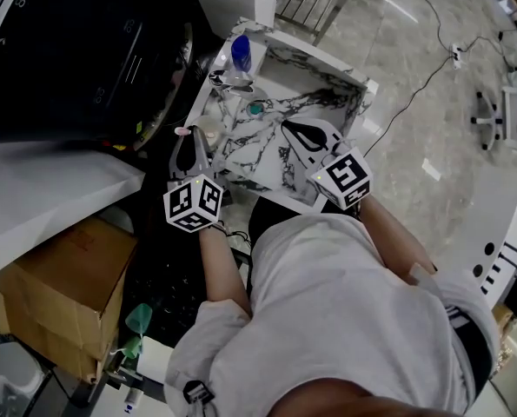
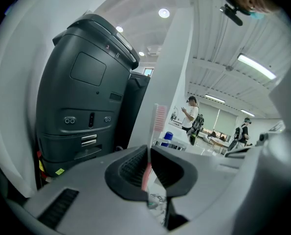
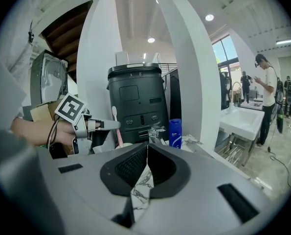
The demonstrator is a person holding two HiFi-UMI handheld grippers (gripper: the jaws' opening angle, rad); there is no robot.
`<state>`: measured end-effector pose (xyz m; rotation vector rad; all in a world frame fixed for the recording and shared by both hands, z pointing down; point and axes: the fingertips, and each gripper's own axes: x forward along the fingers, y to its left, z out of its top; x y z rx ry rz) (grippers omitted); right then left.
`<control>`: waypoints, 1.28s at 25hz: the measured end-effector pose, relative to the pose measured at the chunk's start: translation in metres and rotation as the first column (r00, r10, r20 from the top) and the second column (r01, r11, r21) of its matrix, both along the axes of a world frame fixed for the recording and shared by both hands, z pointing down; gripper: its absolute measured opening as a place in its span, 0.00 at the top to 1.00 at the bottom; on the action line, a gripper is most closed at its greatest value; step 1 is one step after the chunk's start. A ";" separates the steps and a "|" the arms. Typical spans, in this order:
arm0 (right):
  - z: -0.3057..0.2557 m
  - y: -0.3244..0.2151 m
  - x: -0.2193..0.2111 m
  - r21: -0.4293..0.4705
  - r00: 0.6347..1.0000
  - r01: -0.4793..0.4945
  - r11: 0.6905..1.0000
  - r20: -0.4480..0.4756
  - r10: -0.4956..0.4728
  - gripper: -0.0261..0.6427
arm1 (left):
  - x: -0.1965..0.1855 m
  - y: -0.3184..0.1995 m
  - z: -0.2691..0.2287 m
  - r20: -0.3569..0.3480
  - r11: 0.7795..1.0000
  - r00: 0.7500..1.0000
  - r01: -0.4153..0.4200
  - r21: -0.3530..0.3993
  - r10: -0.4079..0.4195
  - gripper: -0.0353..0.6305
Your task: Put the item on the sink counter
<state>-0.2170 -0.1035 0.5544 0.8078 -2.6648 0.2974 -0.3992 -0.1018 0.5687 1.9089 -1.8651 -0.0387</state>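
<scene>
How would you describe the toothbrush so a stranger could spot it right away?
Find the marbled sink counter beside the big black machine. At its near left edge the left gripper holds the toothbrush upright. It is the only slim pink thing, unlike the blue bottle farther back.

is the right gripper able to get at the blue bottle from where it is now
Probably yes: nothing stands between the right gripper and the blue bottle ahead of it, though its jaws are shut and must open first.
</scene>
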 end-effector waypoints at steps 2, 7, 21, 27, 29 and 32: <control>0.001 0.000 -0.001 0.000 1.000 0.003 1.000 -0.003 -0.003 0.95 | 0.000 -0.001 0.005 0.000 1.000 1.000 -0.003 -0.013 0.003 0.90; 0.005 -0.003 0.001 -0.005 1.000 -0.008 1.000 -0.008 0.008 0.95 | 0.001 -0.007 0.016 -0.019 0.999 1.000 -0.002 -0.033 0.002 0.90; 0.010 -0.006 -0.001 -0.019 1.000 -0.010 1.000 -0.016 0.010 0.95 | 0.003 -0.011 0.036 -0.041 0.997 0.999 -0.003 -0.081 0.000 0.90; 0.012 -0.008 -0.001 -0.020 1.000 -0.009 1.000 -0.019 0.009 0.95 | 0.003 -0.013 0.042 -0.030 0.996 1.000 -0.005 -0.089 0.002 0.90; 0.013 -0.008 0.000 -0.020 1.000 -0.016 1.000 -0.022 0.015 0.95 | 0.002 -0.013 0.045 -0.027 0.995 1.000 0.002 -0.098 -0.004 0.90; 0.013 -0.008 0.001 -0.022 1.000 -0.017 1.000 -0.022 0.016 0.95 | 0.000 -0.011 0.049 -0.029 0.994 0.999 0.016 -0.109 -0.019 0.90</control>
